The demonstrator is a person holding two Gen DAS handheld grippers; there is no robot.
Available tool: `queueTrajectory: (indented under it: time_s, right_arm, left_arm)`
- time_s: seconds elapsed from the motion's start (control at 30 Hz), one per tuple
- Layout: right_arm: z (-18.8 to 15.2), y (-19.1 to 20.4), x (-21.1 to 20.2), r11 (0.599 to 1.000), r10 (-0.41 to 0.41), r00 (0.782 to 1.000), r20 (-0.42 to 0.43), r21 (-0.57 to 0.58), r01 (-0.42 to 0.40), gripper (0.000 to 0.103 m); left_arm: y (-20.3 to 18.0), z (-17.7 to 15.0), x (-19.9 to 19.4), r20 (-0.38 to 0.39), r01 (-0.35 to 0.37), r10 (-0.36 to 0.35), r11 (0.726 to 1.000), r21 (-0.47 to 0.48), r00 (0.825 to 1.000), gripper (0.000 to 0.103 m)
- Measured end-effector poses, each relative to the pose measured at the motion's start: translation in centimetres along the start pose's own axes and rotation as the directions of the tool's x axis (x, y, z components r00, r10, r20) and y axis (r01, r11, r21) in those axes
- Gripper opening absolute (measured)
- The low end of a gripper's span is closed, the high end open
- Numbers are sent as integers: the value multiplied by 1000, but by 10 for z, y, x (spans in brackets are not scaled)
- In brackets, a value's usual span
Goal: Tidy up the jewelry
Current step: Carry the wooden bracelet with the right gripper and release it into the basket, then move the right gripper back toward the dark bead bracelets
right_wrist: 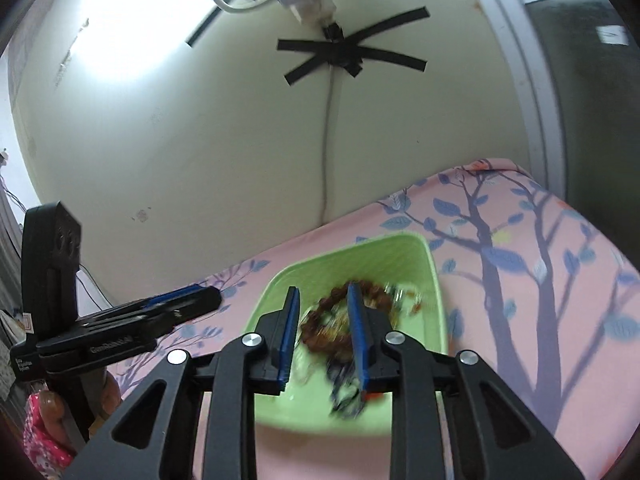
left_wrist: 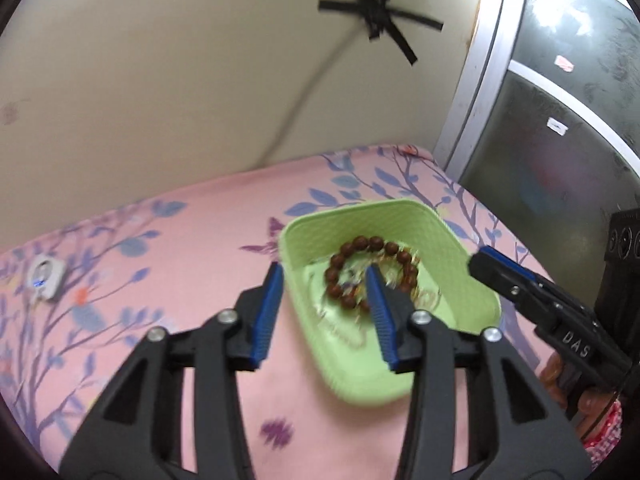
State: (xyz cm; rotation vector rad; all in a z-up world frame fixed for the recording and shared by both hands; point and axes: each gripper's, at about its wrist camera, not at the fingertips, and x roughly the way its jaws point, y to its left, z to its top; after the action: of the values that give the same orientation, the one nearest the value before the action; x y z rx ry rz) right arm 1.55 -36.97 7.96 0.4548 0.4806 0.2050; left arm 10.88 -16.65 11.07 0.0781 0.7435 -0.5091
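Left wrist view: left gripper (left_wrist: 325, 270) spread wide, blue-padded fingers straddling the near-left wall of the light green rectangular plastic tray (left_wrist: 476, 280) at frame centre, which rests on the pink bedsheet printed with purple trees (left_wrist: 180, 256). A brown wooden bead bracelet (left_wrist: 362, 246) lies coiled inside the tray with other blurred jewelry. Right wrist view: right gripper (right_wrist: 322, 294) parted, empty, over the tray (right_wrist: 434, 280) at lower centre; bracelet (right_wrist: 320, 336) blurred between its fingers.

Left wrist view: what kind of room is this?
Probably a bedroom at home: a pink floral sheet like a bed's against a cream wall, a cable taped to it, and a green tray of jewelry.
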Motion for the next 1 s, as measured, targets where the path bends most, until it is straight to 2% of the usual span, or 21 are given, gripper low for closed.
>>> queueTrajectory:
  time_s: [0.1, 0.17, 0.33, 0.4, 0.47, 0.6, 0.77, 1.0]
  right_arm:
    - [-31, 12, -24, 1000, -11, 999, 31, 22, 10, 2]
    - [-61, 21, -38, 999, -20, 999, 39, 47, 18, 2]
    - [-110, 39, -65, 997, -33, 999, 24, 77, 31, 5]
    - [-121, 46, -71, 997, -46, 999, 17, 62, 45, 8]
    - [-128, 51, -76, 997, -55, 998, 11, 60, 54, 14]
    - [-138, 58, -80, 997, -65, 998, 10, 52, 65, 18]
    - [-143, 63, -73, 995, -89, 996, -18, 33, 89, 19]
    - [-144, 61, -69, 995, -91, 995, -32, 34, 92, 19]
  left_arm:
    - [-4, -35, -28, 46, -119, 117, 992, 34, 992, 44]
    - [-7, -59, -38, 48, -160, 158, 986, 41, 986, 45]
    - [-15, -113, -61, 78, -198, 195, 980, 27, 978, 47]
    - [-17, -134, -65, 79, -199, 196, 980, 24, 977, 52]
    - [-18, -148, -66, 72, -200, 198, 980, 21, 977, 54]
    - [-16, -168, -68, 58, -211, 210, 977, 20, 976, 54]
    - [-12, -176, -69, 59, -227, 226, 974, 11, 972, 54]
    - [-10, -178, -69, 66, -238, 238, 971, 1, 969, 63]
